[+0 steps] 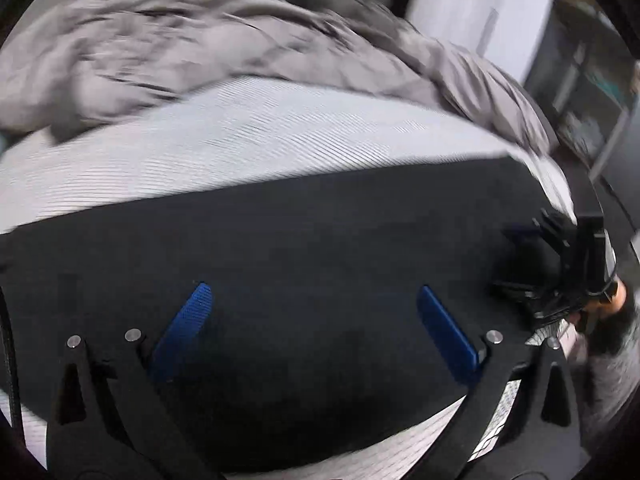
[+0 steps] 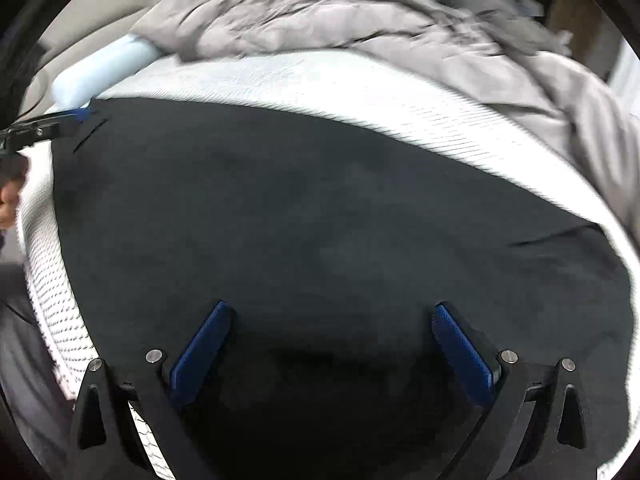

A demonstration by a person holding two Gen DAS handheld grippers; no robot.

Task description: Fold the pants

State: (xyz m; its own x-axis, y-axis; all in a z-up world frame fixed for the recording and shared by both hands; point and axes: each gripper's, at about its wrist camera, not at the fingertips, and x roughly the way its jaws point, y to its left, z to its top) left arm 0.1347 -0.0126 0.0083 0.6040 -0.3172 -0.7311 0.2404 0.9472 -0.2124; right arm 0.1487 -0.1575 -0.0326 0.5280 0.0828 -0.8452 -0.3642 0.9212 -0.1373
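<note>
Black pants (image 1: 320,240) lie spread flat on the white ribbed bed sheet (image 1: 240,140). In the left wrist view my left gripper (image 1: 314,296) hovers over the dark cloth, its blue pads (image 1: 192,320) wide apart with nothing between them, so it is open. At the right edge of that view, my right gripper (image 1: 520,264) is over the pants' end. In the right wrist view the pants (image 2: 320,208) fill the middle. My right gripper (image 2: 330,312) stands open above them, its pads (image 2: 460,352) clear of the cloth. My left gripper (image 2: 86,114) shows edge-on at the far left corner of the pants.
A crumpled grey duvet (image 2: 360,20) is heaped along the far side of the bed. A pale blue pillow (image 2: 100,68) lies at the back left. The person's hands (image 1: 618,296) (image 2: 8,200) hold the grippers at the bed's edge. Dark shelving (image 1: 592,92) stands beyond the bed.
</note>
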